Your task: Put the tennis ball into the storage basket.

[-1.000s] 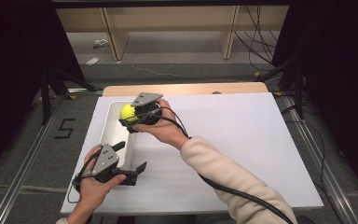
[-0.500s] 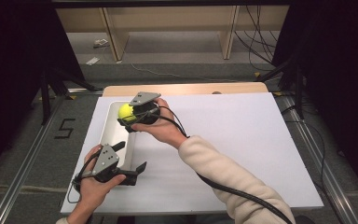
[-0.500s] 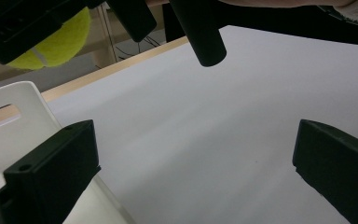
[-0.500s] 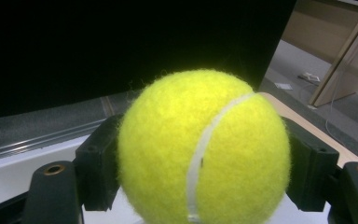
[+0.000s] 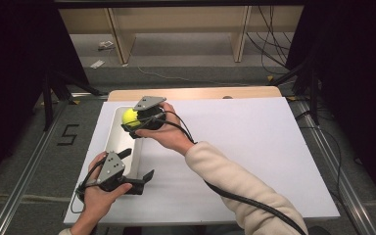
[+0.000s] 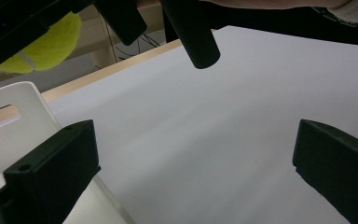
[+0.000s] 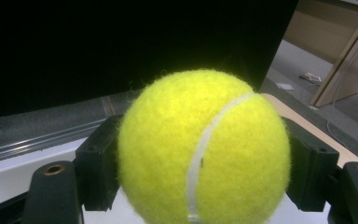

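Note:
A yellow tennis ball (image 5: 129,116) (image 7: 205,149) is clamped between the jaws of my right gripper (image 5: 134,120), which hovers over the far end of a long white tray (image 5: 111,142) at the left of the table. The same ball (image 6: 42,44) appears at the upper left of the left gripper view, above the tray (image 6: 14,121). My left gripper (image 5: 137,166) (image 6: 196,177) sits low by the tray's near end, jaws spread wide with nothing between them, pointing out over the white board.
A white board (image 5: 254,147) covers most of the table, with a wooden strip (image 5: 200,93) along its far edge. Black stands and cables flank the table. Wooden shelving legs (image 5: 120,36) stand on the floor beyond.

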### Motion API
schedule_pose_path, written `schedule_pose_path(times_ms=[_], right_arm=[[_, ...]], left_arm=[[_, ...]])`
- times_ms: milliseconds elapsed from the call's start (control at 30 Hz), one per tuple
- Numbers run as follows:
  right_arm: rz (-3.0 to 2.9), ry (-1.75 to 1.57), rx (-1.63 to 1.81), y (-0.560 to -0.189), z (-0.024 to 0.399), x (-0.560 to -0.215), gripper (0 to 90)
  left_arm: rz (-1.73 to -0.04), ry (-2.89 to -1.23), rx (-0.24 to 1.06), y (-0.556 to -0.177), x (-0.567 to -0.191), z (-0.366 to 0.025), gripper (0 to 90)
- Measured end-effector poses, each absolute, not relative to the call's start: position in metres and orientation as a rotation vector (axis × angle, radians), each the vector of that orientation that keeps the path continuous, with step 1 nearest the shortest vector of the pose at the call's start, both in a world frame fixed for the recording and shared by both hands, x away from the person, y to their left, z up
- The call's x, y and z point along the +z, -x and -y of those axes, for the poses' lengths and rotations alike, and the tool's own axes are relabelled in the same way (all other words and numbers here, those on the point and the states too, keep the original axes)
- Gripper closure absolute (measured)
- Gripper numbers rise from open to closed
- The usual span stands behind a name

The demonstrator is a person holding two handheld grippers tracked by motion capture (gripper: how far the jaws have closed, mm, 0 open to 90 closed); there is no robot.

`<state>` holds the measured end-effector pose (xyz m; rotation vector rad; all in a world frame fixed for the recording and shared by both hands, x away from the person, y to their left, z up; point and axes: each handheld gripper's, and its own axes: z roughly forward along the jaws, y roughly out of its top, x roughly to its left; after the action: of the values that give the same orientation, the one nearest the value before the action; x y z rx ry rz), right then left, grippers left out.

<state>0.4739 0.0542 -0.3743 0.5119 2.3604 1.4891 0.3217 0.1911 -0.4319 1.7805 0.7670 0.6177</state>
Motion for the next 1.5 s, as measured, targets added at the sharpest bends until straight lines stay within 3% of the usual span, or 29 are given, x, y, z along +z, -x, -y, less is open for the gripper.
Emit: schedule_pose_path(times_ms=[1500], right_arm=[[-2.370, -0.523, 1.481, -0.482, -0.069, -0.376, 26.6]], left_arm=[[-0.765, -1.784, 0.617, -0.322, -0.432, -0.192, 0.0]])
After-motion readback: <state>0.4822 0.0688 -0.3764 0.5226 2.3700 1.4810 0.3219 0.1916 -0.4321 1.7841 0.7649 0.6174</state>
